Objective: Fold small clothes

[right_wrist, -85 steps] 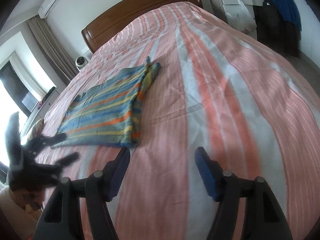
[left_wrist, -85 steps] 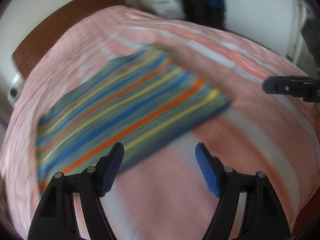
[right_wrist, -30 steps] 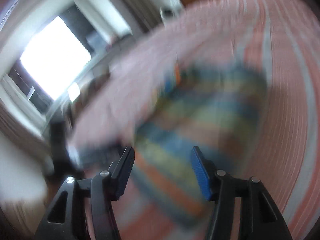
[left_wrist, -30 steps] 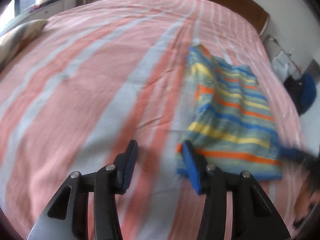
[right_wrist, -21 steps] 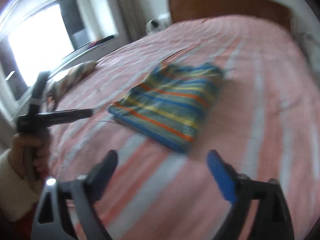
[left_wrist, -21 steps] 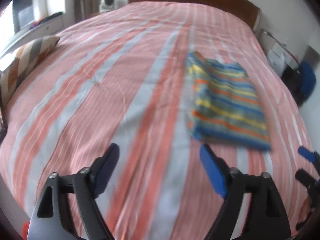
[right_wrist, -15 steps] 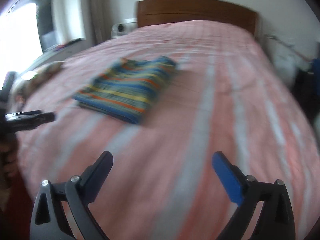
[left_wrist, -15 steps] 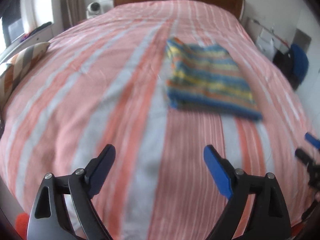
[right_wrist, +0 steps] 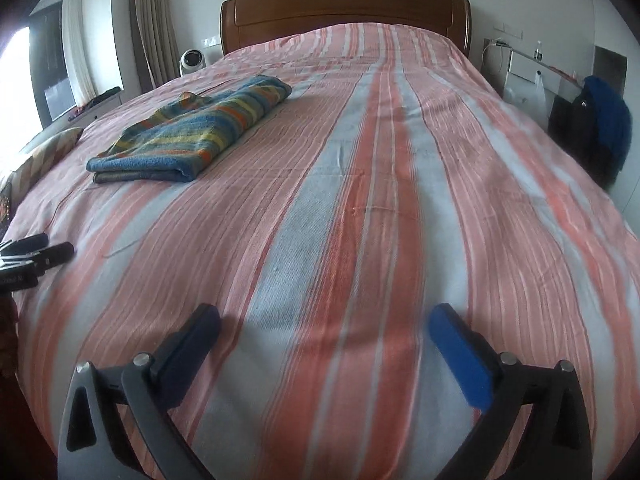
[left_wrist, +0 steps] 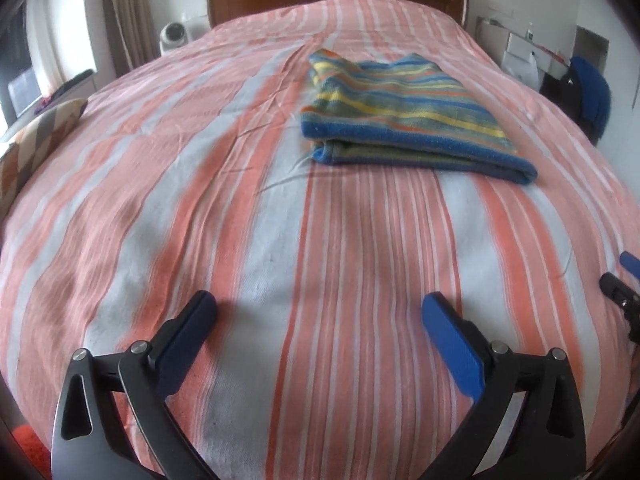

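Observation:
A folded garment (left_wrist: 400, 116) with blue, yellow, orange and green stripes lies flat on the pink-and-white striped bed cover (left_wrist: 280, 240), well ahead of both grippers. In the right wrist view the garment (right_wrist: 192, 132) sits at the far left. My left gripper (left_wrist: 320, 304) hovers over bare cover near the foot of the bed, its jaws opening wide with nothing between them. My right gripper (right_wrist: 326, 316) is likewise opening over bare cover, with no cloth in it. Each gripper shows at the edge of the other's view: the right gripper (left_wrist: 624, 284) and the left gripper (right_wrist: 36, 256).
A wooden headboard (right_wrist: 344, 12) closes the far end. A patterned pillow (left_wrist: 36, 140) lies at the left edge. A small white fan (right_wrist: 192, 62) stands beside the bed. A white stand (right_wrist: 528, 76) and a dark chair with blue clothing (right_wrist: 600, 128) are on the right.
Both grippers have let go of the garment, widened their jaws and pulled back toward the foot of the bed. The folded garment stays where it lay.

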A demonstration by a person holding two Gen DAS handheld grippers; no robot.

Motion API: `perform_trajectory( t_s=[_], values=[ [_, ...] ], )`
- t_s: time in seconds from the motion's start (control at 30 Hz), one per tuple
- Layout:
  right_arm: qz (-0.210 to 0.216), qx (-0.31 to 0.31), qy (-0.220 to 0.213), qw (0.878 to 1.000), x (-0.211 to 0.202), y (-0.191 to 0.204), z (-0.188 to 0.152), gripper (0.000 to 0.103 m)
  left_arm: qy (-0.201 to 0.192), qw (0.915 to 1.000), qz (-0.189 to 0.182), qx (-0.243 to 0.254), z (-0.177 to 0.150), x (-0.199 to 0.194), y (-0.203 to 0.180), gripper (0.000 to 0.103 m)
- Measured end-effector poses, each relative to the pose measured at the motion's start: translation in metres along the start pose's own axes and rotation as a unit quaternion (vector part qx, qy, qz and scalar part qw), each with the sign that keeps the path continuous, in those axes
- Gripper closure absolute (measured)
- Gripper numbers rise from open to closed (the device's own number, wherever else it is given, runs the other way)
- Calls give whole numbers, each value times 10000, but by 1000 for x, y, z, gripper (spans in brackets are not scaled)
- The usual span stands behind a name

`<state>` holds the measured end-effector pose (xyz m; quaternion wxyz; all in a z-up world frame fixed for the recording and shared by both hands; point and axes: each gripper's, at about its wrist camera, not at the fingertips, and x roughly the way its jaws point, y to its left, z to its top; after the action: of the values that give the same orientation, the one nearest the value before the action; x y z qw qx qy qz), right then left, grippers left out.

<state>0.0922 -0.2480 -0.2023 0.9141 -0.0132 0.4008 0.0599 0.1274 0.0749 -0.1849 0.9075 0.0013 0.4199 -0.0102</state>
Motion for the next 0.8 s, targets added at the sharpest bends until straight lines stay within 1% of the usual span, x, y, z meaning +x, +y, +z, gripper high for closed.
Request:
perform_trajectory(
  t_s=[0.4,0.8],
  values=[
    [-24,-30,-104,9999,-2,4,-7,0,-36,10000,23,19,-3,0,-2,1],
    [-104,-88,-67,9999,-2,7,-7,0,6,10000,34,41,-3,0,-3,1]
  ],
)
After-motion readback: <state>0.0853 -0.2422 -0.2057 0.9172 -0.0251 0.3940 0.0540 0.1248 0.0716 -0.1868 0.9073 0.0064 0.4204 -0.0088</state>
